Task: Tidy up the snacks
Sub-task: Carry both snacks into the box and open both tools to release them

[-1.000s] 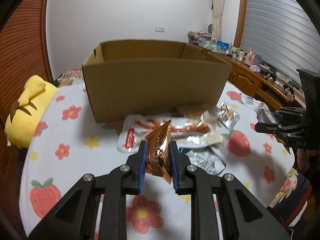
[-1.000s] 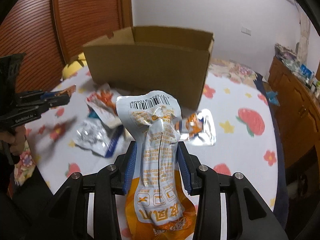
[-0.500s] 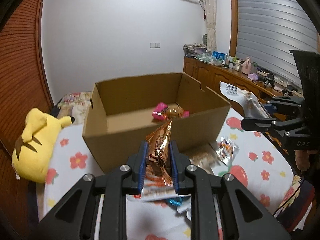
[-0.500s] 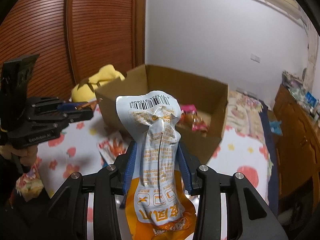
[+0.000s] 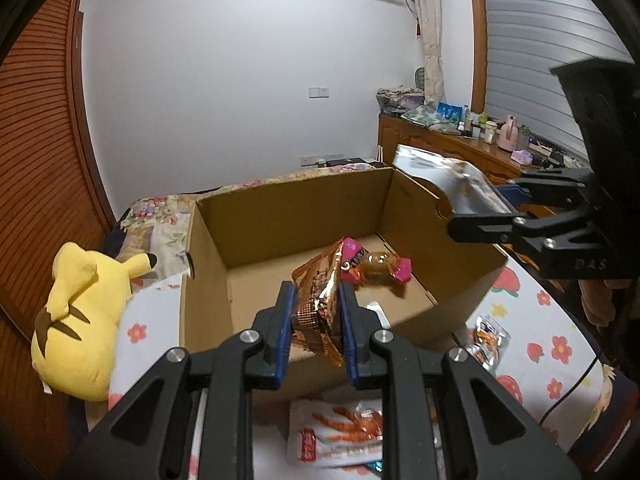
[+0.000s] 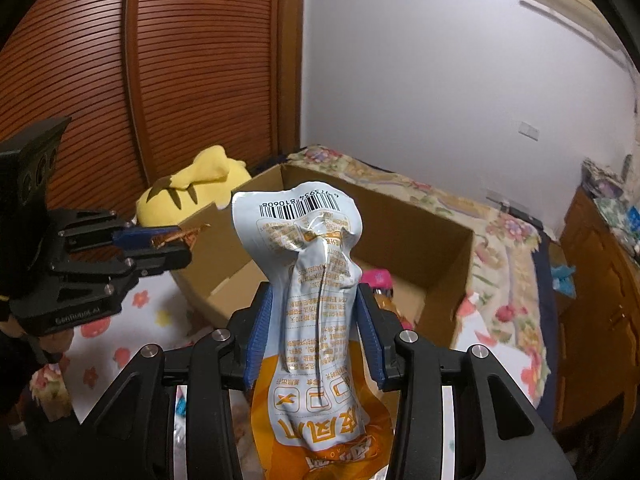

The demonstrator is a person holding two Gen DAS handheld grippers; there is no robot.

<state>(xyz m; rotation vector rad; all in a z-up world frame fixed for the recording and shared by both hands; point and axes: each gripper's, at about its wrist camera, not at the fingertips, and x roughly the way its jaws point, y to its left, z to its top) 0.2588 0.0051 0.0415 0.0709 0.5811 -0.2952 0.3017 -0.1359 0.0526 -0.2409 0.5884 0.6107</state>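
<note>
Up high, my left gripper (image 5: 315, 330) clamped a crinkled copper foil snack packet (image 5: 320, 304) over the open brown cardboard box (image 5: 280, 216), where a pink-ended wrapped sweet (image 5: 376, 266) lay. My right gripper (image 6: 316, 340) squeezed a pale blue and orange snack pouch (image 6: 316, 288) near the box's rim.

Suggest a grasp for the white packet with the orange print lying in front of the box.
The white packet lies flat on the tablecloth, so come from above and pinch across its near short edge. Flat film offers no other purchase. The cardboard box blocks approach from behind.
</note>
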